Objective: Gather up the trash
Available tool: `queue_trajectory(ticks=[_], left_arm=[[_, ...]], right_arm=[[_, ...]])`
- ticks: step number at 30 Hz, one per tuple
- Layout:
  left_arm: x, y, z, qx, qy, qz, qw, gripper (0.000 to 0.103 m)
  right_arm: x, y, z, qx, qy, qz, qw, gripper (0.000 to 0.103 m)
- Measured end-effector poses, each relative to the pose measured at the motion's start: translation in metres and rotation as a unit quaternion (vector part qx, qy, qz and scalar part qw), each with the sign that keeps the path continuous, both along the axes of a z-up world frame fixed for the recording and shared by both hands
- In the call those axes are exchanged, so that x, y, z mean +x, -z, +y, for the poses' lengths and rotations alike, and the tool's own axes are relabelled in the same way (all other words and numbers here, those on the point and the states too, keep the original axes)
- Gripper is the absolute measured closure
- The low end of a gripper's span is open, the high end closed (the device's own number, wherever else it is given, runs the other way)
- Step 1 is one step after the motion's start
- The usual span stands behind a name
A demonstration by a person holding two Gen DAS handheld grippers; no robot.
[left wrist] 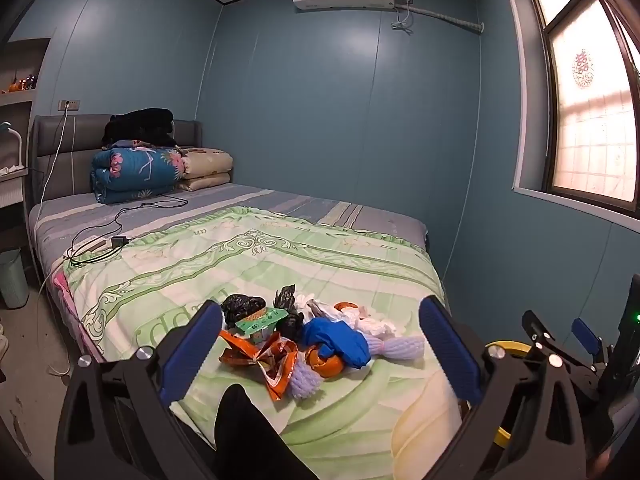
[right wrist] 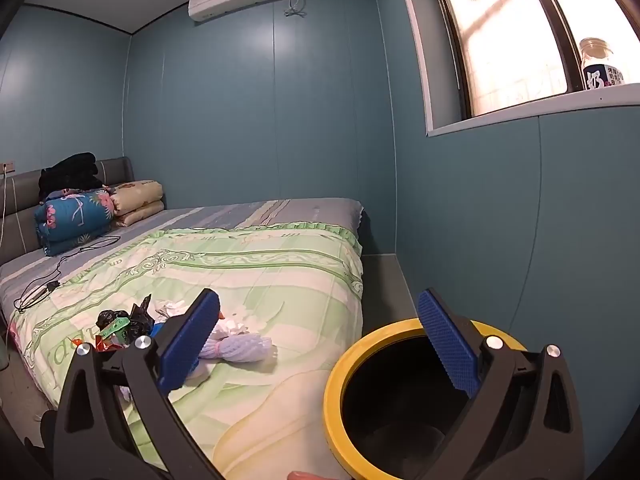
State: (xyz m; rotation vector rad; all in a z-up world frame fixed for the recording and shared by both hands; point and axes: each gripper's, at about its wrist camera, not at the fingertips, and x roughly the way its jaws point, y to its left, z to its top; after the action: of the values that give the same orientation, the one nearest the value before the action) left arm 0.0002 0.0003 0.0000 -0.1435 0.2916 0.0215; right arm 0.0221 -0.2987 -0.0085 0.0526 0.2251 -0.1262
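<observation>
Both grippers, left (left wrist: 320, 354) and right (right wrist: 318, 342), tilt slightly downward, jaws wide apart, holding nothing.

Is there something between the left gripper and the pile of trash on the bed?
Nothing visible. The left gripper is open, and the trash pile lies uncovered on the green quilt just ahead of its fingers.
</observation>
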Motion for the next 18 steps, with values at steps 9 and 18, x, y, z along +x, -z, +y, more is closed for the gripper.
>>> queue_trajectory(ticks=[9,18], left_arm=[[0.0039,0.0052,0.0031,-0.006,0.003,0.007,1.0,0.008],[0.0,0.0032,0.0032,-0.01,0.002,0.007,0.9999,0.008]], right_arm=[[-0.0002,0.0003,0.0051,0.0,0.001,-0.006,1.0,0.008],[-0.0006,0.0002,0.0085,0.001,-0.001,-0.003,1.0,0.008]])
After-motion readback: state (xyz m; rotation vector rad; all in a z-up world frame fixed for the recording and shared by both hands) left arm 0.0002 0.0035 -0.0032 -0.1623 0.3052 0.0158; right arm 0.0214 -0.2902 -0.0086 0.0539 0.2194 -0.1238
